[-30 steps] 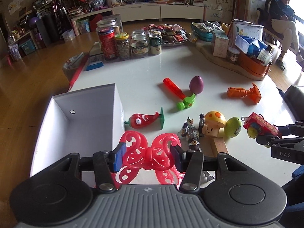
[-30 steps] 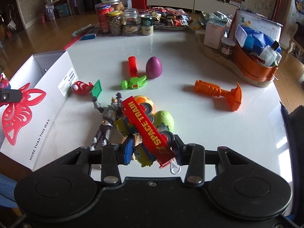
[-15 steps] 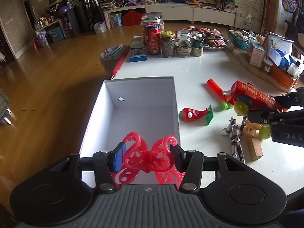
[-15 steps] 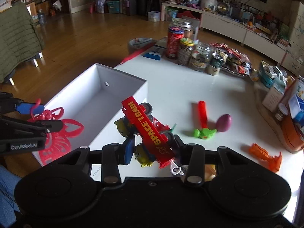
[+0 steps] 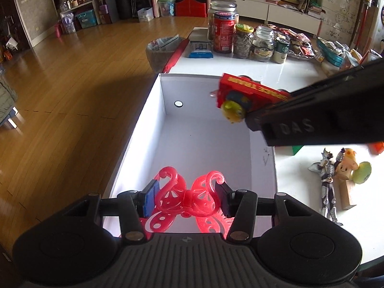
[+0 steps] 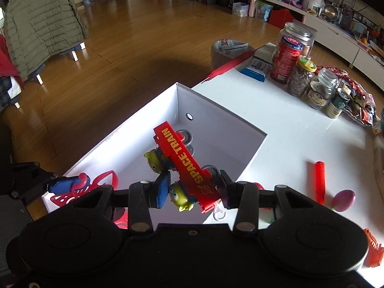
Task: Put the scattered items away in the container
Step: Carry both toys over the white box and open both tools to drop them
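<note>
An open white box [image 5: 156, 110] [image 6: 220, 117] sits at the table's left edge with nothing lying on its floor. My left gripper [image 5: 186, 195] is shut on a translucent red butterfly [image 5: 189, 193] and hangs over the box's near end. My right gripper [image 6: 192, 188] is shut on a red "SPACE TRAIN" toy [image 6: 186, 162] [image 5: 249, 92] with green alien figures, held over the box's middle. On the table to the right of the box lie a grey action figure [image 5: 327, 180], a mushroom toy [image 5: 348, 165], a red-handled toy hammer [image 6: 320, 182], a purple egg [image 6: 343, 200] and an orange toy [image 6: 373, 249].
Jars and cans [image 5: 242, 39] [image 6: 304, 74], a blue-white packet [image 5: 200, 49] and snack bags crowd the table's far side. A bin [image 5: 163, 50] stands on the wooden floor beyond the box. A chair with a green jacket [image 6: 40, 24] stands far left.
Both grippers have swung left from the toys on the table to above the box, each carrying its toy. The train now hangs inside the box's outline.
</note>
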{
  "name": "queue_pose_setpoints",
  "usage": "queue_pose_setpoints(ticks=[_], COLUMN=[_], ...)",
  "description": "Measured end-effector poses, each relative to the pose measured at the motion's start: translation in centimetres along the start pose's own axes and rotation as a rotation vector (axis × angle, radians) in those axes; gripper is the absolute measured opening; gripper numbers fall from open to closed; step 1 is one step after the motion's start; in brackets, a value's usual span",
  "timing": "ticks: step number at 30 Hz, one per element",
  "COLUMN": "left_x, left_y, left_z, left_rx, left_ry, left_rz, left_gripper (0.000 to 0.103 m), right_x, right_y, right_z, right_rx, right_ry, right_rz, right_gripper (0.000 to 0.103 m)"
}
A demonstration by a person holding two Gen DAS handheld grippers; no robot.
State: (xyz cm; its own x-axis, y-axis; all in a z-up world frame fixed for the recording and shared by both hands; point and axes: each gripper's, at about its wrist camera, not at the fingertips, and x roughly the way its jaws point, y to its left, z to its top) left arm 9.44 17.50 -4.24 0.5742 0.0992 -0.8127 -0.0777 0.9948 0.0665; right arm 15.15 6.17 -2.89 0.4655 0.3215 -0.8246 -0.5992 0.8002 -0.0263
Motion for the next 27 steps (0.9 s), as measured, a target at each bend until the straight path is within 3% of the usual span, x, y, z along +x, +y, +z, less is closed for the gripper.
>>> queue_pose_setpoints(ticks=[17,23,26,27], left_x=[6.5,7.0,7.3,7.3], left_y=[0.5,0.4,0.5,0.5], left_z=[0.0,-0.1,-0.1,-0.1], left_rx=[-0.007,0.000,-0.004,-0.003], left_ry=[0.114,0.131,0.137,0.139], left_rz=[-0.010,-0.011,-0.006,-0.001], left_gripper=[0.053,0.053,0.054,0.061], right_x=[9.3,10.8,10.9,10.9], right_y=[1.5,1.5,1.6,1.7], right_z=[1.0,0.7,0.8,0.9], right_rx=[-0.030,-0.025,-0.012,-0.011], right_ry=[0.182,0.206,0.202,0.199], right_rz=[-0.015,-0.004,0.013,0.015], right_gripper=[0.044,0.045,0.037,0.034])
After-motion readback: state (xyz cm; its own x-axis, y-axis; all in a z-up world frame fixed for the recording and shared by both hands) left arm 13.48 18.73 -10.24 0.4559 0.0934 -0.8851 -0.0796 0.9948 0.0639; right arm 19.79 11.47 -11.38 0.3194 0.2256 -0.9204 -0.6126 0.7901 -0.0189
